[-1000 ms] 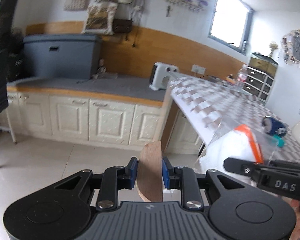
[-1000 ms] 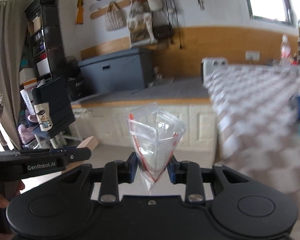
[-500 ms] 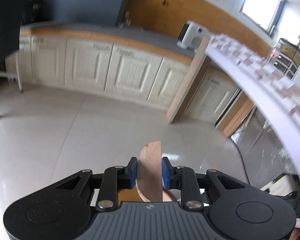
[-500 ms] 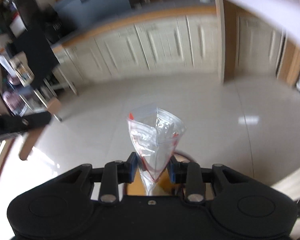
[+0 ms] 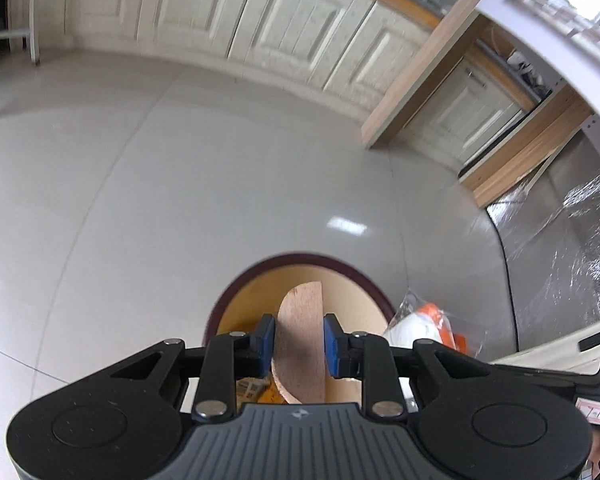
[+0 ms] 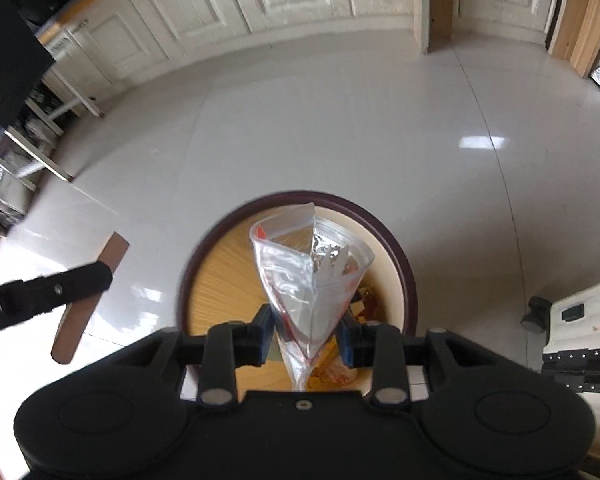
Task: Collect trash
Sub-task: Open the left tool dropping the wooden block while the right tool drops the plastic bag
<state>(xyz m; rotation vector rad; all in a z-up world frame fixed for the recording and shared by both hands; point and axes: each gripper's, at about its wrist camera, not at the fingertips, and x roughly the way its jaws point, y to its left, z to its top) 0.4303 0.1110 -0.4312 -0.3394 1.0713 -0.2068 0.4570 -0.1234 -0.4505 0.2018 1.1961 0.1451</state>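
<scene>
Right wrist view: both tongs dropped from desk height to over the bin, lower centre; right tongs easing open around plastic bag, left tongs clenched on wooden piece; release looks imminent.

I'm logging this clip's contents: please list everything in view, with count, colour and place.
Round waste bin: one, dark maroon rim, tan inside, on the floor under both tongs.
Scraps: several, yellow-orange, at the bin's bottom.
Flat wooden piece: one, light brown, clamped over the bin.
Clear zip bag: one, red-edged, over the bin.
Cabinets: cream, along the far wall.
Floor: glossy pale tiles.
Left tongs: black, blue pads, shut on the wood.
Right tongs: black, jaws opening around the bag.
</scene>
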